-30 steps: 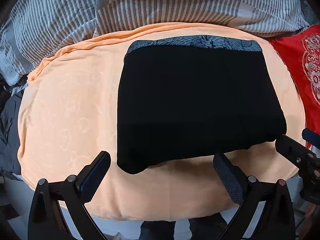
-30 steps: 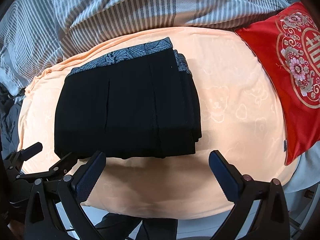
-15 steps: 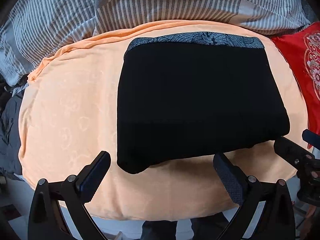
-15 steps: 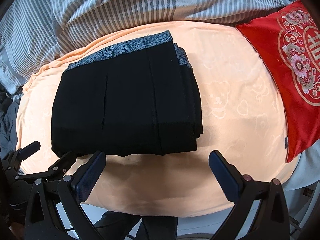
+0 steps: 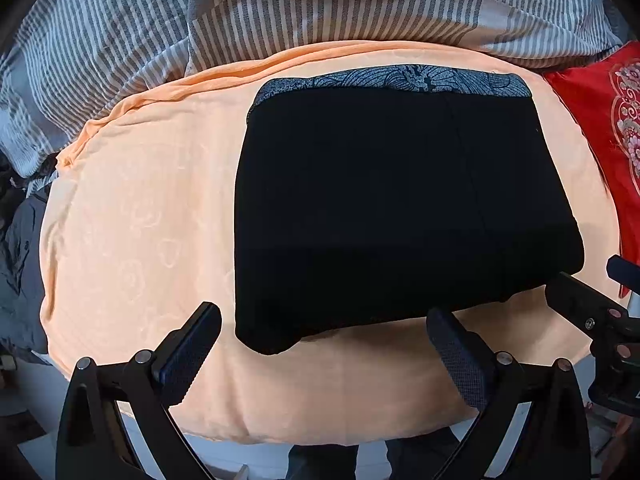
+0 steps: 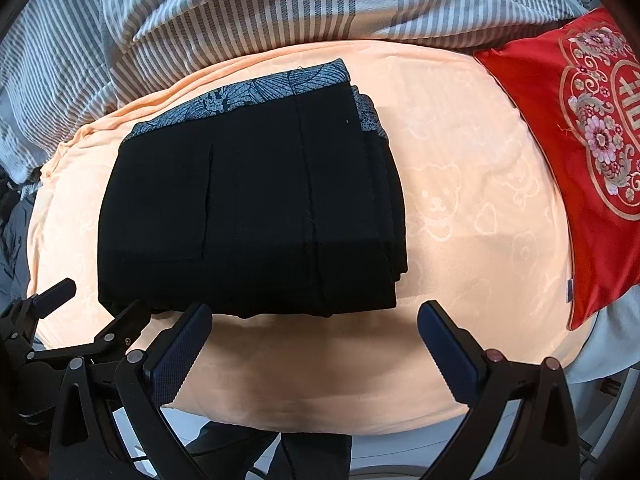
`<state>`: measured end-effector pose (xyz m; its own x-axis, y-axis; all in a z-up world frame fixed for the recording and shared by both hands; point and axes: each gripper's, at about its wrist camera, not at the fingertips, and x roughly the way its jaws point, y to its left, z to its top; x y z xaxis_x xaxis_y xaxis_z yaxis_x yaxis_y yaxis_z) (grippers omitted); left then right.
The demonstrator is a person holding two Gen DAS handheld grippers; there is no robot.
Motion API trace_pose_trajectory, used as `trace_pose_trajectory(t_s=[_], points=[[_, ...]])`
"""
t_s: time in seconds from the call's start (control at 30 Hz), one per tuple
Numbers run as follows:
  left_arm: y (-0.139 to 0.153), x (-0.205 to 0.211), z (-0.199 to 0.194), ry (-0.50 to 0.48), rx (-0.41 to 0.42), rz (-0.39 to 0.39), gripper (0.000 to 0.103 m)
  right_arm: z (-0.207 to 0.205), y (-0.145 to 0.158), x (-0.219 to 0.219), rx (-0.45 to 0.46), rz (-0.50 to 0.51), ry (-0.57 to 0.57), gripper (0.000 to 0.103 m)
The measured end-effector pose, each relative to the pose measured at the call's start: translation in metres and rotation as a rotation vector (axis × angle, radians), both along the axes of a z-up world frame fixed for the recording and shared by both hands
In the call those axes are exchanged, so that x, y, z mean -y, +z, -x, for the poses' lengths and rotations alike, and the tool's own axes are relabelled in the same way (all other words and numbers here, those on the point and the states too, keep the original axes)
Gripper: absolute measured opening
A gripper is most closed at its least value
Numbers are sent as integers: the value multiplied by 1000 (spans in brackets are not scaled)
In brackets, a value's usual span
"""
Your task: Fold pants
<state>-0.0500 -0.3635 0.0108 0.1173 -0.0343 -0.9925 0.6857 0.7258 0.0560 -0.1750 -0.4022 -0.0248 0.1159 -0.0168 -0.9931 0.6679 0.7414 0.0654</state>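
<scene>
Black pants [image 5: 400,208], folded into a thick rectangle with a gray patterned waistband [image 5: 400,78] along the far edge, lie on a peach blanket [image 5: 132,216] near the front of a bed, with a striped duvet [image 5: 320,4] behind and a red embroidered cushion [image 6: 580,140] well apart to the right. The fold looks finished or close to it, and the main risk from here is undoing it: on the right side the stacked layers [image 6: 394,216] sit loose and slightly stepped, so a finger catching that edge could drag the top layer and spill the stack. A nudge to the near edge, which sits just beyond the fingertips, could likewise skew the rectangle on the soft blanket. The left gripper [image 5: 324,332] hovers at the near edge with its 2 fingers spread wide, holding nothing and not visibly touching the cloth. The right gripper [image 6: 314,322] is also spread wide and empty, its left finger [image 6: 180,352] just beside the pants' front edge; contact cannot be confirmed.
</scene>
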Motion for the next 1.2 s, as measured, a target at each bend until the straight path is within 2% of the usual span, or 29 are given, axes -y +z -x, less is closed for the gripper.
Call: trace_pose_trajectory(t_s=[1.2], points=[[-4, 3, -7, 3, 6, -12, 103, -7, -2, 5, -4, 3, 11, 103]])
